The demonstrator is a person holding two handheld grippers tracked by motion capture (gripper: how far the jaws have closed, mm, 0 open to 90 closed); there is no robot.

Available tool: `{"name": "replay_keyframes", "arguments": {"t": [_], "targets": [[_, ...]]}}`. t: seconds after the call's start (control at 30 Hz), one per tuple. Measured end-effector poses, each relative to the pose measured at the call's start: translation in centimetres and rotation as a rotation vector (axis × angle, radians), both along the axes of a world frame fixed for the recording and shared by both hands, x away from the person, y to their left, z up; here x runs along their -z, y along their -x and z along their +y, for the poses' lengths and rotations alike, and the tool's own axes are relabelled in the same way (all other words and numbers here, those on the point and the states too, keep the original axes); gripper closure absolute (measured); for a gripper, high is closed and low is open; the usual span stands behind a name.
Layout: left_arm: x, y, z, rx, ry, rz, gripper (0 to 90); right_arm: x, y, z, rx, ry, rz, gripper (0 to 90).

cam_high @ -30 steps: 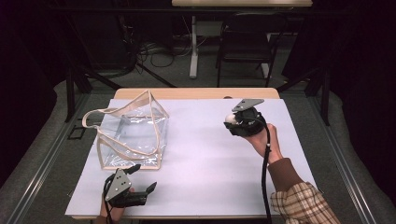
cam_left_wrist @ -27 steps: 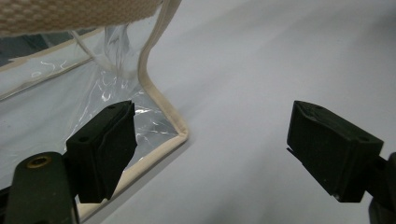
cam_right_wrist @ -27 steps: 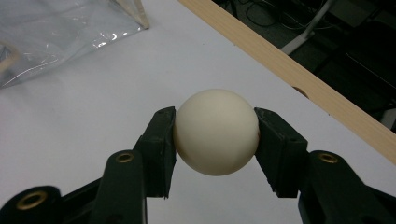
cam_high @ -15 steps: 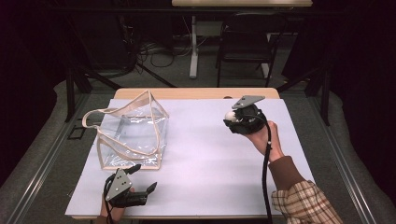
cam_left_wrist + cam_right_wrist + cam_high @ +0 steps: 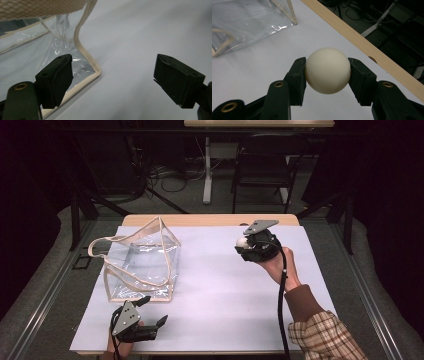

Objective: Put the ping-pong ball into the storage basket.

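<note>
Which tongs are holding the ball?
The right tongs: their jaws squeeze the cream ball above the table. The left tongs are wide open, holding nothing, beside the clear bag.

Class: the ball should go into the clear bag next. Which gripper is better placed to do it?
Right. The right gripper already clamps the ball; the left gripper waits open and empty beside the bag.

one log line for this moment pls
right gripper: shut on white ball, above table | left gripper: open, holds nothing, at near corner of clear bag | ball not in bag yet
</note>
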State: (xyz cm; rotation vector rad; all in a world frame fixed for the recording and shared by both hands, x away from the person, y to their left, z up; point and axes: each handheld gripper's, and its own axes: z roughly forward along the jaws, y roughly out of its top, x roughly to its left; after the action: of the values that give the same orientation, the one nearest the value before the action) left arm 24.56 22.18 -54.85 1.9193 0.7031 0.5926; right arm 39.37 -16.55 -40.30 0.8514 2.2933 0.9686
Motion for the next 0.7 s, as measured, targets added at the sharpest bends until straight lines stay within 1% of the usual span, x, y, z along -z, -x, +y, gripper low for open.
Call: {"name": "replay_keyframes", "arguments": {"t": [0.4, 0.6, 0.7], "targets": [[0.0, 0.0, -0.1, -0.001, 0.000, 0.003, 15.9, -0.4, 0.0, 0.9, -0.021, 0.007, -0.003, 50.9], [0.0, 0.0, -0.1, 0.001, -0.001, 0.002, 15.9, -0.7, 0.0, 1.7, -0.034, 0.000, -0.007, 51.0], [0.0, 0.0, -0.1, 0.002, 0.002, 0.002, 15.9, -0.8, 0.0, 2.1, -0.044, 0.007, -0.010, 50.9]]}}
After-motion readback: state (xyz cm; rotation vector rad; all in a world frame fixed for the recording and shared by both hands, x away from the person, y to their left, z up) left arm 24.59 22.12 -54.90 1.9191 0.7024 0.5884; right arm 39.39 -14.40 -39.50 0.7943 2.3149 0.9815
